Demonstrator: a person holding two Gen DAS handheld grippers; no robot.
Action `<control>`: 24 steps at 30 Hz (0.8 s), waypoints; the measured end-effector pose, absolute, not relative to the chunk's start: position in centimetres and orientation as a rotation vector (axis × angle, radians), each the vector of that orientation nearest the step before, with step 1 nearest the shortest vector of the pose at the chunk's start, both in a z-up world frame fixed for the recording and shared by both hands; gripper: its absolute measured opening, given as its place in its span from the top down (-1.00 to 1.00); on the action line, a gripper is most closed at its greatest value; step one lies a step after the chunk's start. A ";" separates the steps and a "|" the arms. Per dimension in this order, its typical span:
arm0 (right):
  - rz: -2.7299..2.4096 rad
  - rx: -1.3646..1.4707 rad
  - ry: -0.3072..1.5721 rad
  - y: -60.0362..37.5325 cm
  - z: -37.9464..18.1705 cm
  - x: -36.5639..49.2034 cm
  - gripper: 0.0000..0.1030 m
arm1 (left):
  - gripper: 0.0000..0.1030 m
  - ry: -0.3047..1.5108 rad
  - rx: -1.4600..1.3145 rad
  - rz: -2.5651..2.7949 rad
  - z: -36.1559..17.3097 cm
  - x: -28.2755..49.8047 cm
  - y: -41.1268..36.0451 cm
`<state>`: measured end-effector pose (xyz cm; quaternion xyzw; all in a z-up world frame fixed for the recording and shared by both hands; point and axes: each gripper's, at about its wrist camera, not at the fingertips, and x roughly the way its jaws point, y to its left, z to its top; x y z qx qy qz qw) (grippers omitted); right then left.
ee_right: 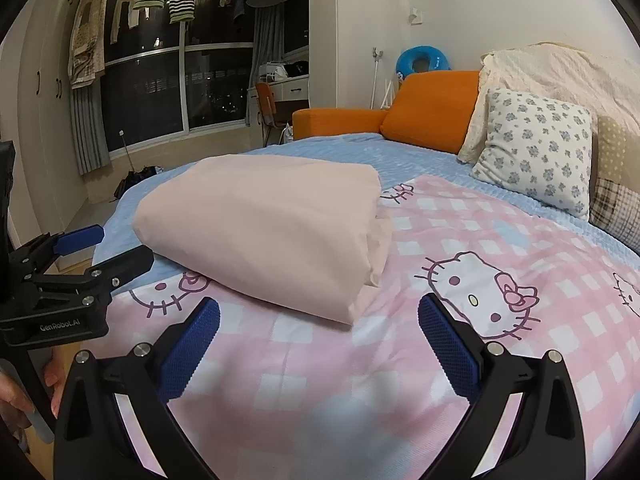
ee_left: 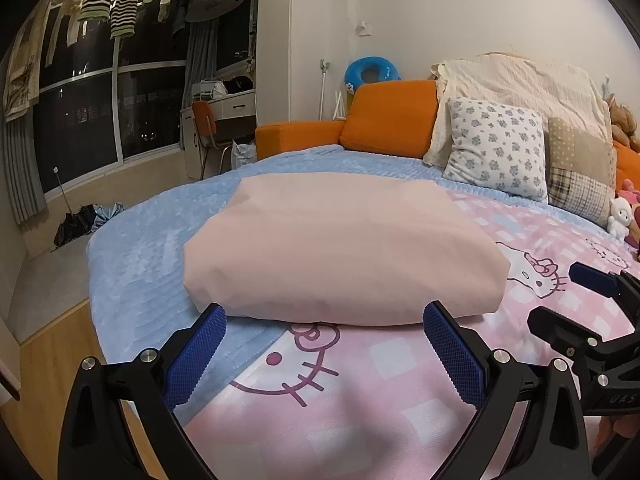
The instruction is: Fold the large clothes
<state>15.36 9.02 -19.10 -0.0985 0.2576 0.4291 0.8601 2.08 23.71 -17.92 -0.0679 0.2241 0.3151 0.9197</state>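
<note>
- The pink folded cloth (ee_left: 340, 248) is lying on the bed (ee_left: 136, 256), straddling the blue blanket and the pink cat-print sheet (ee_left: 400, 368), and is already looking like a thick, squared bundle.
- It is reading as soft and limp, several layers deep, probably light for its bulk but floppy; lifting by one corner is likely letting the layers slide apart.
- The layered open edges are showing at its right side in the right wrist view (ee_right: 372, 264); the near edge is a rounded fold.
- The left hand-held gripper (ee_left: 324, 336) is sitting spread wide, empty, just short of the near fold.
- The right hand-held gripper (ee_right: 320, 328) is likewise spread and empty, near the bundle's right corner.
- A sound hold is pinching the full stack at both near corners, or sliding fingers under the fold.
</note>
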 end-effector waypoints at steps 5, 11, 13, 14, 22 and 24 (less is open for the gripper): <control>0.898 -0.206 0.527 8.7 -19.1 15.3 -0.91 | -0.94 0.452 -0.151 0.638 -17.7 2.1 23.7; 0.902 -0.219 0.524 8.8 -19.1 15.2 -0.91 | -0.94 0.456 -0.130 0.657 -17.7 2.1 23.4; 0.904 -0.227 0.520 8.8 -19.1 15.1 -0.91 | -0.94 0.452 -0.154 0.626 -17.7 2.1 23.5; 0.904 -0.229 0.520 8.9 -19.1 15.0 -0.91 | -0.94 0.449 -0.150 0.633 -17.8 2.1 23.5; 0.911 -0.202 0.544 8.8 -19.1 15.3 -0.91 | -0.94 0.463 -0.097 0.641 -18.2 2.6 22.5; 0.911 -0.198 0.549 8.8 -19.2 15.4 -0.91 | -0.94 0.460 -0.101 0.626 -18.1 2.7 22.5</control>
